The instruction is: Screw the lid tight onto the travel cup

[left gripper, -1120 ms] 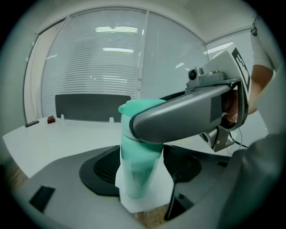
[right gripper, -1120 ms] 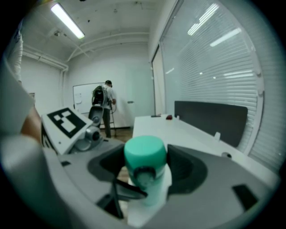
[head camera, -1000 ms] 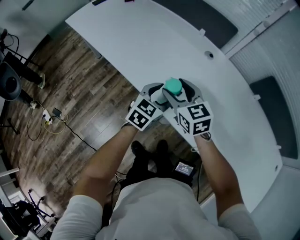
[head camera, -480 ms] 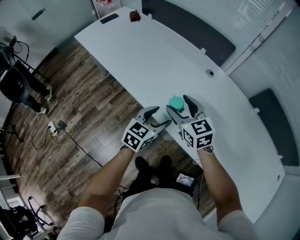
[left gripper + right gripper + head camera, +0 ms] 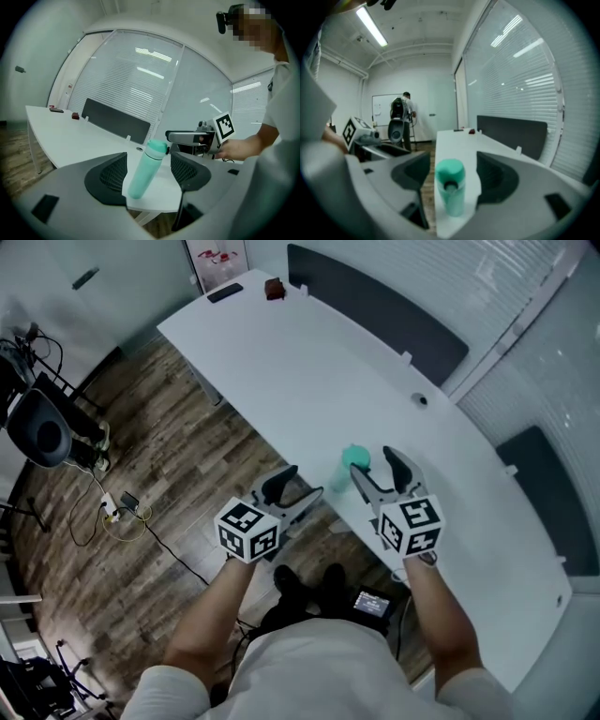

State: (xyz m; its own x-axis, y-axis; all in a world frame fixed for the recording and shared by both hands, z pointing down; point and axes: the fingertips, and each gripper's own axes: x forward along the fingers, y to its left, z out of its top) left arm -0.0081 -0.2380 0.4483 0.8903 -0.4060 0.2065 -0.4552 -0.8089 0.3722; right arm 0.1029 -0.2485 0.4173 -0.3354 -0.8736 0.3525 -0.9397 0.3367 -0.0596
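The teal travel cup (image 5: 354, 459) stands upright with its lid on, near the front edge of the white table (image 5: 309, 362). My left gripper (image 5: 296, 491) hangs open just off that edge, to the cup's left and apart from it. My right gripper (image 5: 376, 469) is open beside the cup on its right, not touching it. In the left gripper view the cup (image 5: 145, 171) shows beyond the spread pads (image 5: 108, 176), with the right gripper (image 5: 192, 138) behind it. In the right gripper view the cup (image 5: 450, 188) stands free ahead of the open jaws, lid (image 5: 450, 171) towards the camera.
A black flat object (image 5: 227, 292) and a small brown item (image 5: 274, 287) lie at the table's far end. A cable hole (image 5: 421, 399) sits near the back edge by dark divider panels (image 5: 375, 306). A chair (image 5: 39, 427) and floor cables (image 5: 117, 507) are left; a person (image 5: 401, 112) stands far off.
Both grippers were closed in round the cup a second ago; they have drawn back and apart from it. The left one moved down-left past the table edge. The cup stays standing.
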